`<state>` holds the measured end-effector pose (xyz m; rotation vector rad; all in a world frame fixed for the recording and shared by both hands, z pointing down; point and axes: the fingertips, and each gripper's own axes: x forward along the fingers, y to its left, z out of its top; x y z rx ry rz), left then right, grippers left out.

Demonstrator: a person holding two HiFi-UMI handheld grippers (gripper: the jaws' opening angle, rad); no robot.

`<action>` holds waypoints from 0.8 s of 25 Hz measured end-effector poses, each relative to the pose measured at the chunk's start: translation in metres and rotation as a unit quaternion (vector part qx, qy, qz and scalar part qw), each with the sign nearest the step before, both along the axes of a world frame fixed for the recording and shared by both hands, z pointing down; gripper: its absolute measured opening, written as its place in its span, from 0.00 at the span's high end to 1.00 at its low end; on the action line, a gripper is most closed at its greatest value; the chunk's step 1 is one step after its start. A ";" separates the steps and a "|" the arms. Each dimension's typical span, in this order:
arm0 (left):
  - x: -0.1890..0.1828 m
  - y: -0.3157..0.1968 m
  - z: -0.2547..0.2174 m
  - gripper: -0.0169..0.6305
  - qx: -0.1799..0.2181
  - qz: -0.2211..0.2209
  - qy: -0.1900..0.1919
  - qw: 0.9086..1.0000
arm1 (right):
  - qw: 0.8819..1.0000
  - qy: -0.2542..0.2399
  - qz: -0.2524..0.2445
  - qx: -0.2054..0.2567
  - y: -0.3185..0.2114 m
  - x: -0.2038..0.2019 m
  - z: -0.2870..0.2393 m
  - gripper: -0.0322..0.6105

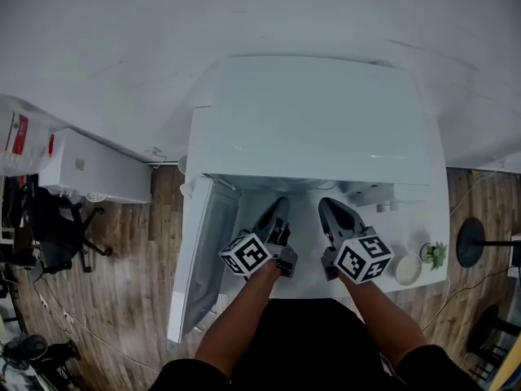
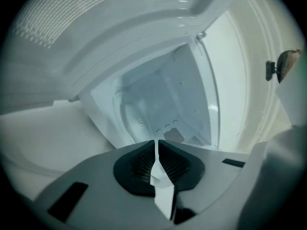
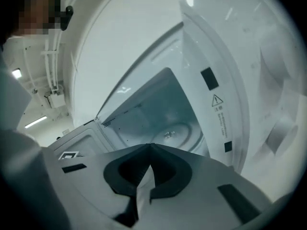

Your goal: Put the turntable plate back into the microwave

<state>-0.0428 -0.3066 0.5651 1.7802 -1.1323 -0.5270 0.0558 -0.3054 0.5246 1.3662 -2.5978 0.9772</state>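
The white microwave stands on a white table, its door swung open to the left. My left gripper and right gripper sit side by side just in front of the opening, pointing into it. Both are shut with nothing between the jaws, as seen at the left gripper and the right gripper. On the floor of the cavity lies a round, glassy disc with a small hub at its middle. I cannot tell whether it is the turntable plate or only the recess. The same round shape appears faintly in the left gripper view.
A small white bowl and a little green plant rest on the table to the right of the microwave. On the wooden floor, a white cabinet and a dark chair stand at the left, and a round black stand at the right.
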 end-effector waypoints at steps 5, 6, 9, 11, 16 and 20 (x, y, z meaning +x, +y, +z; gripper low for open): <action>0.006 0.021 -0.041 0.91 0.082 0.029 -0.162 0.983 | 0.998 0.029 -0.033 0.034 0.014 -0.010 -0.022 0.92; 0.007 0.024 -0.050 0.91 0.097 0.030 -0.202 0.974 | 0.998 0.037 -0.037 0.045 0.016 -0.010 -0.027 0.92; 0.008 0.035 -0.067 0.91 0.126 0.032 -0.302 0.944 | 0.994 0.063 -0.051 0.079 0.026 -0.013 -0.043 0.92; 0.007 0.041 -0.072 0.91 0.129 0.034 -0.337 0.932 | 0.990 0.075 -0.063 0.099 0.033 -0.016 -0.054 0.92; 0.006 0.053 -0.075 0.91 0.123 0.040 -0.364 0.923 | 0.989 0.091 -0.070 0.096 0.044 -0.019 -0.060 0.92; 0.011 0.059 -0.073 0.91 0.120 0.048 -0.371 0.920 | 0.992 0.094 -0.052 0.072 0.046 -0.013 -0.054 0.92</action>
